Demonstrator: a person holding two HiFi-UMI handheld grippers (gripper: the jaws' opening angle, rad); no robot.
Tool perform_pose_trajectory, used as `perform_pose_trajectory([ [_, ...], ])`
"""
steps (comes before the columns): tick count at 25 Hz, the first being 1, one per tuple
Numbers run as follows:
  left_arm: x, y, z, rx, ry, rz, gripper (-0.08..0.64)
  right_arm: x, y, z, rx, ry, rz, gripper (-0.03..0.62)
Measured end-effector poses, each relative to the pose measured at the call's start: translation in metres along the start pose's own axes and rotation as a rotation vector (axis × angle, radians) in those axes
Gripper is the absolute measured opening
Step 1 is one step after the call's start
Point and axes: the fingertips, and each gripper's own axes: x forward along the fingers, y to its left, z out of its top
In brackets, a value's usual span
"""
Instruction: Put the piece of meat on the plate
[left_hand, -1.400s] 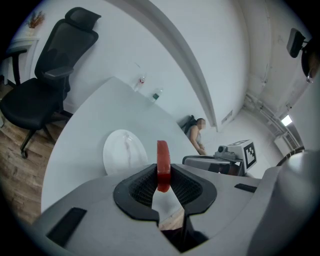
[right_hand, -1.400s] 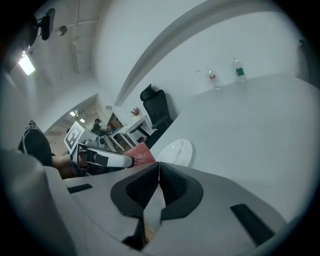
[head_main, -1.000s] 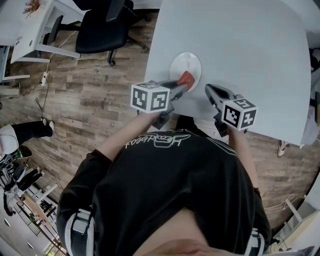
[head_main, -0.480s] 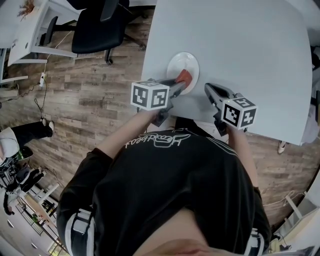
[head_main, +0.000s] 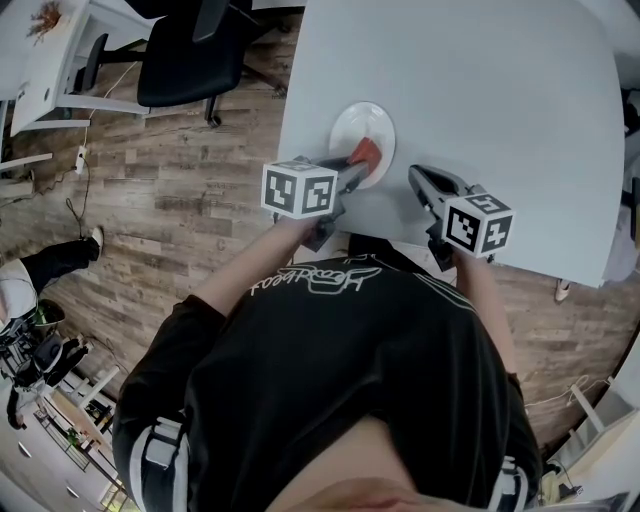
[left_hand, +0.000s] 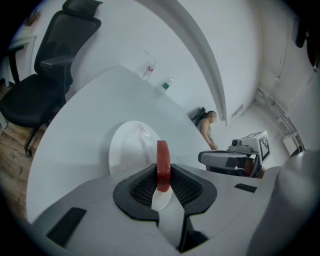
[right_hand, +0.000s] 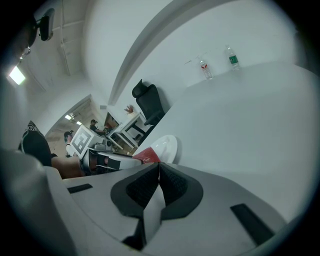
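A red slice of meat (left_hand: 163, 166) stands on edge between the jaws of my left gripper (left_hand: 163, 180), which is shut on it. In the head view the meat (head_main: 366, 154) hangs over the near right part of the white plate (head_main: 352, 128), at the table's left side. My left gripper (head_main: 352, 172) reaches in from the plate's near edge. To the right, my right gripper (head_main: 418, 181) rests over bare table, jaws shut with nothing in them (right_hand: 158, 172). The right gripper view shows the plate (right_hand: 166, 146) and the meat (right_hand: 147, 156) off to its left.
The white table (head_main: 500, 100) ends just left of the plate. A black office chair (head_main: 190, 60) stands on the wood floor beyond that edge. Two small bottles (right_hand: 218, 63) stand at the table's far side. People are in the distance at the left.
The left gripper with the meat has sunk a little toward the plate. The right gripper has stayed put.
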Motion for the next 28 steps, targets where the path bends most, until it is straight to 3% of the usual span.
perform_pose_trajectory([
  [4,0.001,0.002,0.001,0.017,0.0,0.009,0.083,0.003,-0.001,-0.003,0.007,0.003,0.002,0.009],
  [15,0.002,0.011,-0.004,0.158,0.047,0.103,0.124,0.005,0.0,-0.002,0.008,0.008,0.004,0.009],
  [28,0.002,0.023,0.002,0.189,0.017,0.154,0.21,0.008,-0.001,-0.005,0.008,0.011,0.008,0.009],
])
